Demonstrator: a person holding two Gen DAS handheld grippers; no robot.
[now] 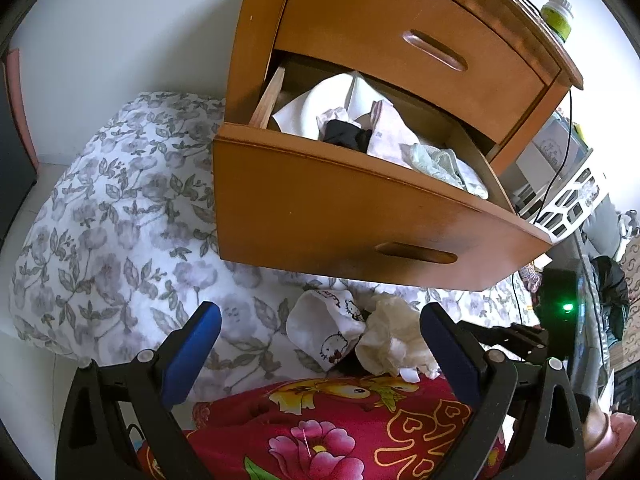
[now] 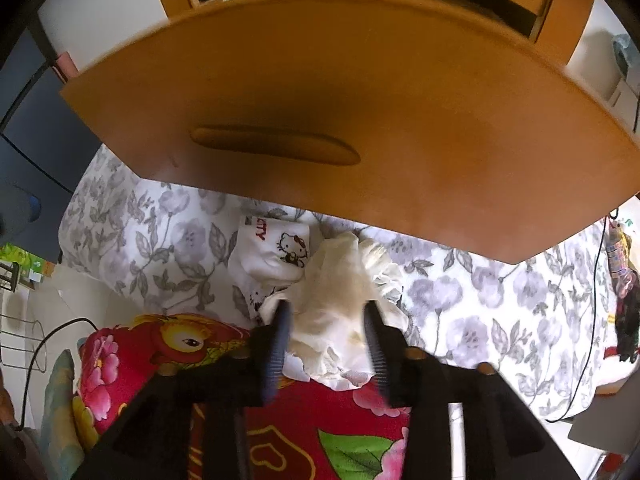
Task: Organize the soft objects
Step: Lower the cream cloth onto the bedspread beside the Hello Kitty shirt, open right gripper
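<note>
Right wrist view: our right gripper [image 2: 326, 312] straddles the crumpled cream cloth [image 2: 340, 292] on the bed, half-open, pads not pressing. Left gripper [image 1: 320, 328] hovers wide, empty. Open wooden drawer [image 1: 360, 200] holds several garments; cream cloth and white cartoon-cat sock [image 1: 324, 332] remain.

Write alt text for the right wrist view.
The right gripper points down with its fingers either side of a crumpled cream cloth lying on a floral bedsheet. A white cartoon-cat sock lies beside it, beneath an open wooden drawer.
</note>
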